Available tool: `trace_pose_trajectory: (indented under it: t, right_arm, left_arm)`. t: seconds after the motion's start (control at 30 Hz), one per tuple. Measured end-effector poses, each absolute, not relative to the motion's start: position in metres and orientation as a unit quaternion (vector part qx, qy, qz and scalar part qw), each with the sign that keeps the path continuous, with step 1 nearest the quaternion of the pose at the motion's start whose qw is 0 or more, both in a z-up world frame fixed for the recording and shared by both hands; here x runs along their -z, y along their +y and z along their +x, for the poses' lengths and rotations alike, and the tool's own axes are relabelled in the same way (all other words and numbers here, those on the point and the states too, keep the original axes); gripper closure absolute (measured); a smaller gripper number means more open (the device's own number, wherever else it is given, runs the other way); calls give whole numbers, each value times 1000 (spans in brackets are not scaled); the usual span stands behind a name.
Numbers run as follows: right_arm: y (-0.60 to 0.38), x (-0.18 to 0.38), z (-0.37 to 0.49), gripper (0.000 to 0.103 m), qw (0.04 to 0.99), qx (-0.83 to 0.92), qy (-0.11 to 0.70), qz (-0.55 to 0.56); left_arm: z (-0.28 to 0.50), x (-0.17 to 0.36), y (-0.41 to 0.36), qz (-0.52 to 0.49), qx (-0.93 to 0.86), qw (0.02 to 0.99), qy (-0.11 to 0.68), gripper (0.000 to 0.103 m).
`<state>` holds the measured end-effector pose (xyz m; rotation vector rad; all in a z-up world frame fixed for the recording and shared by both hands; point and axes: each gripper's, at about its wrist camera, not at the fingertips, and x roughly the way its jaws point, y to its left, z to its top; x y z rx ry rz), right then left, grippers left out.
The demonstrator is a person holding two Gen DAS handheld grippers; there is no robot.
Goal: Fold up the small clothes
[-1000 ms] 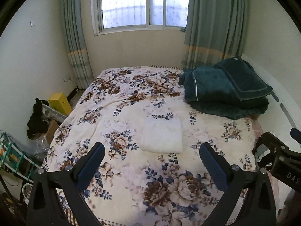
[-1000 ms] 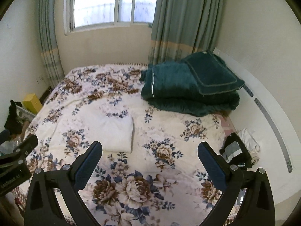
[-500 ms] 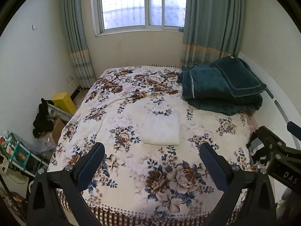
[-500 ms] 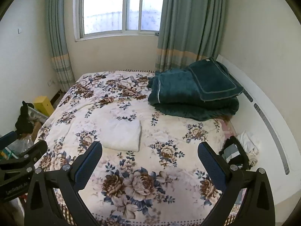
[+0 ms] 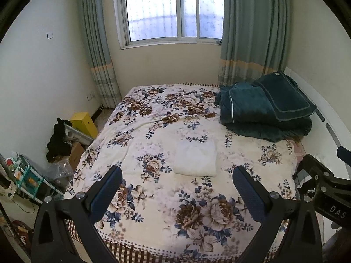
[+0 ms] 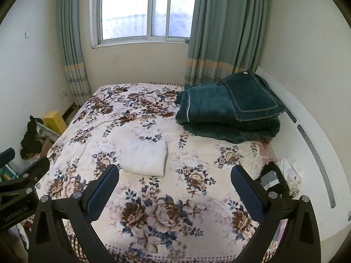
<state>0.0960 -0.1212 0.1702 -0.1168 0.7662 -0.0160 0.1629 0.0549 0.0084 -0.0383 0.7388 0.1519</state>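
Note:
A white garment [image 5: 196, 158] lies folded into a neat rectangle in the middle of the floral bedspread [image 5: 166, 206]; it also shows in the right wrist view [image 6: 143, 157]. My left gripper [image 5: 176, 188] is open and empty, held back above the foot of the bed, well short of the garment. My right gripper [image 6: 174, 187] is open and empty too, at the same distance, to the garment's right. Each gripper's body shows at the edge of the other's view.
A stack of folded dark green blankets [image 5: 265, 111] sits at the bed's far right by the white headboard [image 6: 307, 135]. Left of the bed are a yellow box [image 5: 84, 123], black clothes [image 5: 58, 140] and a shelf [image 5: 26, 179]. Loose cloth [image 6: 285, 175] lies at the bed's right edge.
Both grippers have pulled back and up from the bed, so the folded garment looks smaller and the bed's foot edge is in sight. Both stayed open.

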Motion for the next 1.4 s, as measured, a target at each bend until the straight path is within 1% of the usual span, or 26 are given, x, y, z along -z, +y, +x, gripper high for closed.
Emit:
trace_pose_trajectory:
  t: [1.4]
  right_arm:
    - [-122,-177,91,0,931,-4,361,-49]
  left_arm:
    - [153,-35,53,-25,-80,937,340,0]
